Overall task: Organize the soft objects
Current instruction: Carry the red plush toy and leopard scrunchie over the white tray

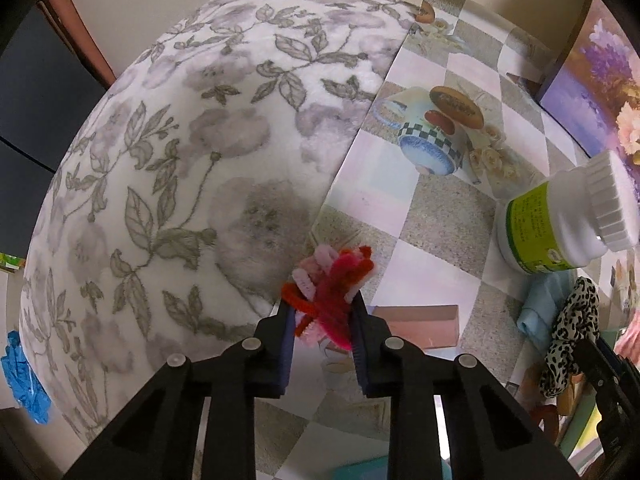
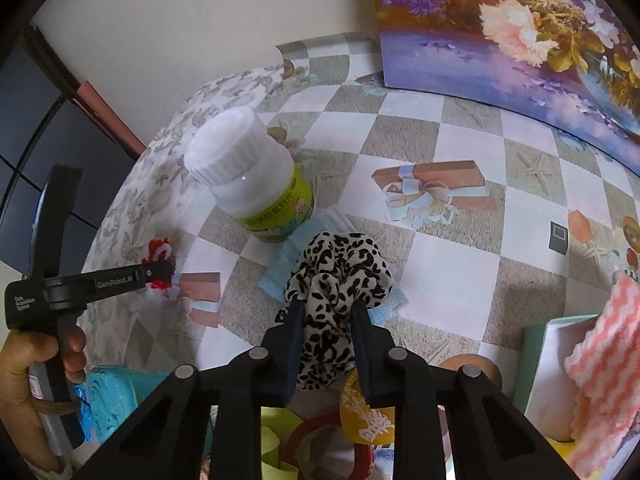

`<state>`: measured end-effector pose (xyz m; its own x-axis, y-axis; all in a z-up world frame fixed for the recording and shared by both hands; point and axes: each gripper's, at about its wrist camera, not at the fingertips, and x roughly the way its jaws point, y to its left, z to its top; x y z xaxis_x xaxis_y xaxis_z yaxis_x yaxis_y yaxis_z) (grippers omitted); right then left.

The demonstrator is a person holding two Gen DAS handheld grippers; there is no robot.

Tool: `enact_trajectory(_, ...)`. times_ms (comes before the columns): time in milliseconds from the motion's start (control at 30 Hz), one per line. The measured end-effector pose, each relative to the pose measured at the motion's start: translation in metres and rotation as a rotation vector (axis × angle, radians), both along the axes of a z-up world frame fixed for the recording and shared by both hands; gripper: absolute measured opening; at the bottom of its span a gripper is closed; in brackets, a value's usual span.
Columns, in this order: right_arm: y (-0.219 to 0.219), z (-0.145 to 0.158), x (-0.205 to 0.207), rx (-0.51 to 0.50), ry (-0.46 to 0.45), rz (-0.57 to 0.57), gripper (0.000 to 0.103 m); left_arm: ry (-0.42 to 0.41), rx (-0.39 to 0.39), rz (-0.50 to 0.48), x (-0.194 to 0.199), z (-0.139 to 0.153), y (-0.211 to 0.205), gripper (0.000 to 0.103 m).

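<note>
My left gripper (image 1: 322, 304) is shut on a bundle of red and pink pipe cleaners (image 1: 328, 288), held just above the checkered tablecloth (image 1: 436, 232) beside a floral fleece blanket (image 1: 192, 152). My right gripper (image 2: 326, 308) is shut on a leopard-print scrunchie (image 2: 336, 276), held above a light blue folded cloth (image 2: 288, 268). The scrunchie also shows in the left wrist view (image 1: 568, 324), and the left gripper with the pipe cleaners (image 2: 160, 250) shows at the left of the right wrist view.
A white bottle with a green label (image 2: 256, 184) stands on the checkered cloth near the blue cloth. A flower painting (image 2: 520, 28) leans at the back right. A pink-and-white knitted cloth (image 2: 600, 368) hangs over a teal box (image 2: 536, 360). Tape rolls and a yellow item (image 2: 360, 408) lie below my right gripper.
</note>
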<state>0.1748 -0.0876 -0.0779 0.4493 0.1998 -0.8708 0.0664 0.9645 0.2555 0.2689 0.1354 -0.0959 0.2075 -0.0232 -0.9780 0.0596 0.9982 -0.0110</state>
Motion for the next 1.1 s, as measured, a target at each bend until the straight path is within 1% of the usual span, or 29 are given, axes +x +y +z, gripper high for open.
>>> enact_trajectory(100,-0.003,0.007,-0.003,0.010,-0.012,-0.004,0.024,-0.022,-0.003,0.009,-0.004,0.015,0.000,0.026)
enact_trajectory(200,-0.007,0.020,-0.008,0.022,-0.041,-0.007,0.024,-0.054,-0.011,0.018,-0.008,0.035,0.002,0.026)
enact_trajectory(367,-0.014,0.051,-0.021,0.038,-0.102,-0.017,0.024,-0.117,-0.025,0.022,-0.024,0.073,-0.005,0.026)
enact_trajectory(533,-0.021,0.082,-0.038,0.023,-0.148,-0.035,0.024,-0.173,-0.043,0.007,-0.047,0.106,-0.021,0.026)
enact_trajectory(633,-0.028,0.099,-0.050,-0.002,-0.166,-0.054,0.024,-0.204,-0.064,-0.013,-0.061,0.121,-0.039,0.026)
enact_trajectory(700,-0.034,0.110,-0.060,-0.030,-0.173,-0.070,0.024,-0.224,-0.095,-0.029,-0.071,0.132,-0.054,0.026)
enact_trajectory(867,-0.056,0.131,-0.085,-0.059,-0.187,-0.120,0.024,-0.264,-0.122,-0.102,-0.102,0.151,-0.098,0.026)
enact_trajectory(1100,-0.096,0.156,-0.121,-0.079,-0.216,-0.213,0.024,-0.313,-0.116,-0.198,-0.145,0.169,-0.148,0.026)
